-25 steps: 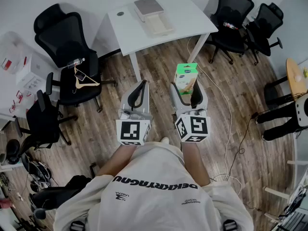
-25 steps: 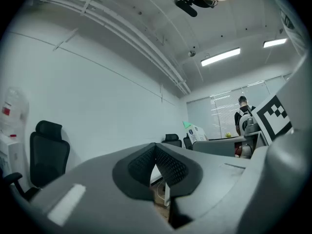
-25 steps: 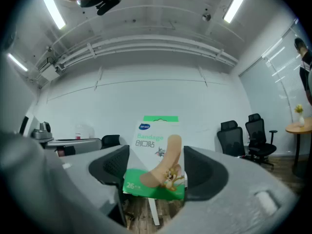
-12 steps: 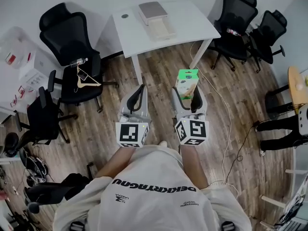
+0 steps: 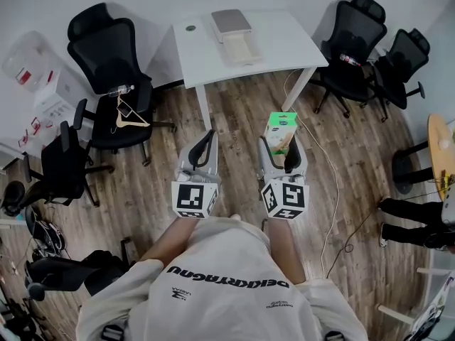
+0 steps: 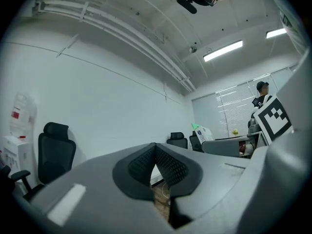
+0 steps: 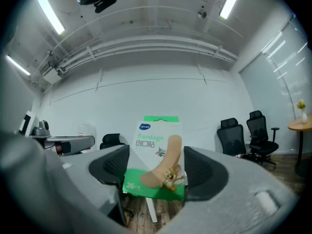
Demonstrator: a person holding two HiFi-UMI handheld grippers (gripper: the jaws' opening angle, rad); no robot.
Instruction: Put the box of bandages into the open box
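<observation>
The box of bandages, white and green with a cartoon plaster on its face, stands upright between the jaws of my right gripper, which is shut on it. The right gripper view shows the bandage box filling the gap of the right gripper, pads against both sides. My left gripper is held beside it, level and empty. In the left gripper view the left gripper has its pads meeting at the tip. The open box, cream with a grey lid, lies on the white table ahead.
Black office chairs stand left of the table and to its right; one chair carries a wooden hanger. A white cable trails over the wood floor. A round wooden tabletop is at the right edge.
Both grippers have sunk a little lower in the head view, the bandage box still gripped. The table and chairs have shifted slightly to the right.
</observation>
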